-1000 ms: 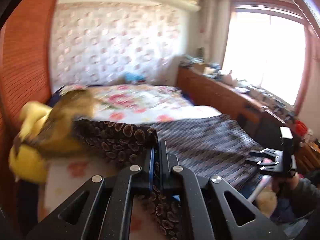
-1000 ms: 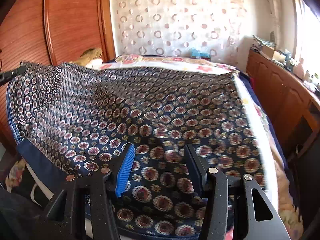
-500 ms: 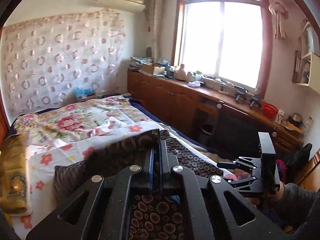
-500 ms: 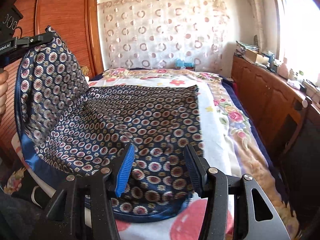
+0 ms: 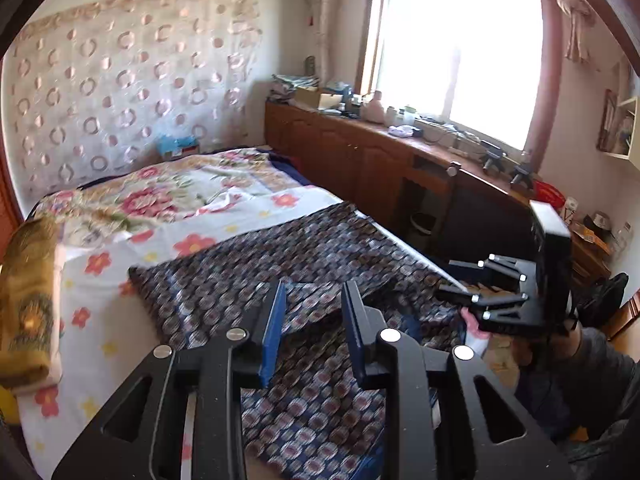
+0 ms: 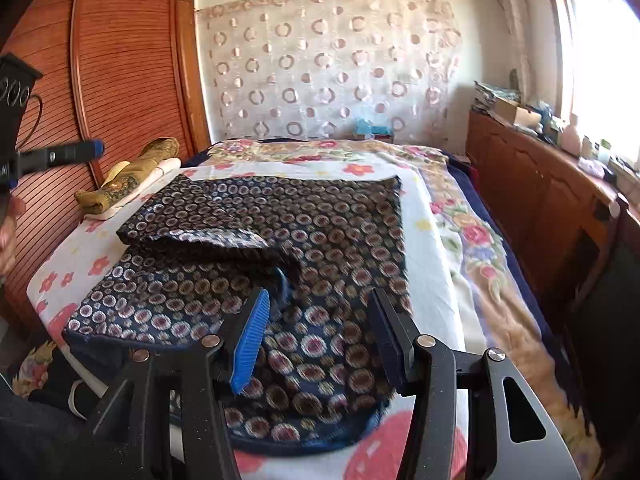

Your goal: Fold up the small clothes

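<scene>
While both hand-held grippers [image 5: 312, 320] [image 6: 320, 332] gape empty, the folded patterned garment [image 6: 280, 232] lies lengthwise along the bed [image 6: 440, 264]

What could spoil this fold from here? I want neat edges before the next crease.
The folded-over flap lies skewed, its lower edge rumpled, so creasing now may lock in a crooked edge. The left tool, whose pads have just been opening with nothing between them, hangs over the patterned garment and might snag it. The garment's near hem curls by the bed's edge and may slip off.

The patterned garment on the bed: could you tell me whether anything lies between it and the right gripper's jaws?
Nothing visible does. The right gripper hangs open directly over the patterned garment, with only air between its jaws and the cloth.
</scene>
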The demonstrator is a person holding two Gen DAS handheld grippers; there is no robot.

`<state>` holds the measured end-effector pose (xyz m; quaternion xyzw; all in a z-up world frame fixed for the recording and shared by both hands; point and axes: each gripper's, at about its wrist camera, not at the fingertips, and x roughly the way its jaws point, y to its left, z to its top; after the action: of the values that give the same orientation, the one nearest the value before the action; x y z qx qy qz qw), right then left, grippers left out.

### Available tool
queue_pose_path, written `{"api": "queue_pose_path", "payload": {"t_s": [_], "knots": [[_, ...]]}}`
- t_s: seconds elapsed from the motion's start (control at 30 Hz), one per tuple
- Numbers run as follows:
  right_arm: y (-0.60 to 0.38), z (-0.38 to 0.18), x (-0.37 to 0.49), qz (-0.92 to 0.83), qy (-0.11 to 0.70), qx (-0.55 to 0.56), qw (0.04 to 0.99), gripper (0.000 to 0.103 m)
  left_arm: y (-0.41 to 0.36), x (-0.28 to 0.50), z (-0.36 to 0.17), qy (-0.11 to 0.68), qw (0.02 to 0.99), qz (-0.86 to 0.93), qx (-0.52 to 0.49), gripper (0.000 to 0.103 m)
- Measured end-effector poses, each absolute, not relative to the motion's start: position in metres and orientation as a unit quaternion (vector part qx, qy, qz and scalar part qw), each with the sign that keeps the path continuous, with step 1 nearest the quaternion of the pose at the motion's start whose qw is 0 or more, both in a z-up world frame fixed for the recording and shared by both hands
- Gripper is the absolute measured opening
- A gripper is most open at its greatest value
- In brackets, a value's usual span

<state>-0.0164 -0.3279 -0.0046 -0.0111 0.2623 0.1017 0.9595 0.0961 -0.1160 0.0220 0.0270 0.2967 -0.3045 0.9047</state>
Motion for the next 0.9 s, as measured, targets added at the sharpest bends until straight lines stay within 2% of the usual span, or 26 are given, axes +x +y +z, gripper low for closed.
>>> {"api": "queue_pose_path", "payload": {"t_s": [0.53, 0.57, 0.63, 0.67, 0.9], "knots": [[-0.285, -0.017, 0.104, 0.163, 0.383, -0.08, 0.906, 0.052, -0.057, 0.094, -0.03, 0.335, 0.91, -0.244, -0.012, 0.029], [-0.282, -0.018, 0.109, 0.17, 0.386, -0.085, 0.903, 0.044, -0.055, 0.093, -0.033, 0.337, 0.91, -0.242, -0.013, 0.03], [-0.278, -0.017, 0.113, 0.177, 0.391, -0.092, 0.899, 0.022, -0.055, 0.092, -0.035, 0.337, 0.91, -0.24, -0.013, 0.03], [-0.276, -0.015, 0.114, 0.175, 0.385, -0.096, 0.901, 0.005, -0.054, 0.092, -0.036, 0.337, 0.911, -0.238, -0.013, 0.03], [-0.273, 0.022, 0.077, 0.188, 0.29, -0.072, 0.936, 0.003, -0.052, 0.09, -0.034, 0.33, 0.915, -0.231, -0.019, 0.03]]}}
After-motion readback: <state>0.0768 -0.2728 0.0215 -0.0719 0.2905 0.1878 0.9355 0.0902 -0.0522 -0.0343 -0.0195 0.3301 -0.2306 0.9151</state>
